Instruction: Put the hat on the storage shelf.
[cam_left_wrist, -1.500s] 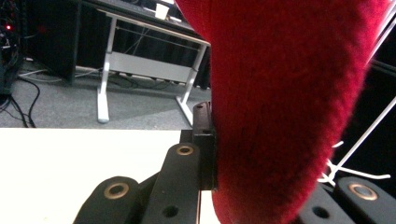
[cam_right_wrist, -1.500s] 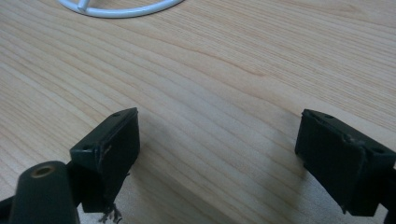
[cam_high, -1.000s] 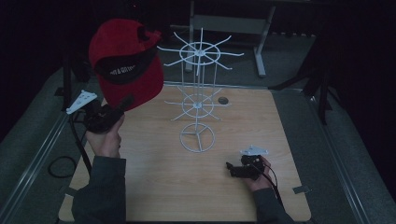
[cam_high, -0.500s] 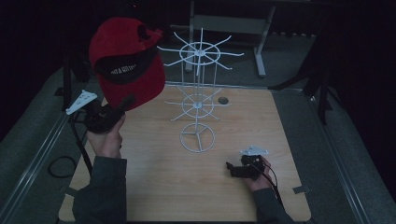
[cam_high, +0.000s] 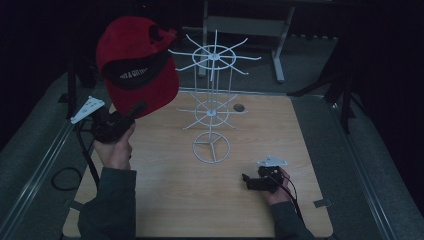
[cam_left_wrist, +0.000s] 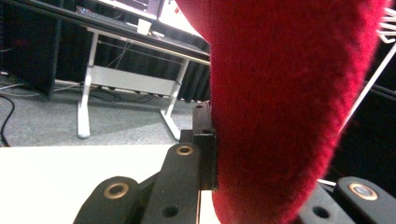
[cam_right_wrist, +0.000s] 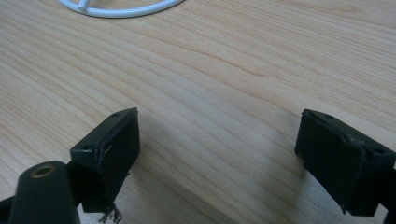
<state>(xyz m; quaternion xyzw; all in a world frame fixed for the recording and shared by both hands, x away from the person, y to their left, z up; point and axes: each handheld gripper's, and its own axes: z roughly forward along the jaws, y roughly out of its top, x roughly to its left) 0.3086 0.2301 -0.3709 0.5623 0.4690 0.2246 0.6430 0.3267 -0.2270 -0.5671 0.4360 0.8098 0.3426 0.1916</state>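
A red cap with a black inner band is held up in the air at the table's left, beside the white wire display rack. My left gripper is shut on the cap's brim; in the left gripper view the red cloth is clamped between the jaws. My right gripper rests low on the wooden table at the front right, its jaws wide apart with nothing between them. The rack's round base ring lies just ahead of it.
The rack stands mid-table on a ring base with spokes fanning out at two levels. A small round hole sits in the tabletop behind it. A grey desk frame stands beyond the table. A cable hangs off the left edge.
The cap has shifted very slightly in the left gripper's hold. The right gripper has stayed in place on the table.
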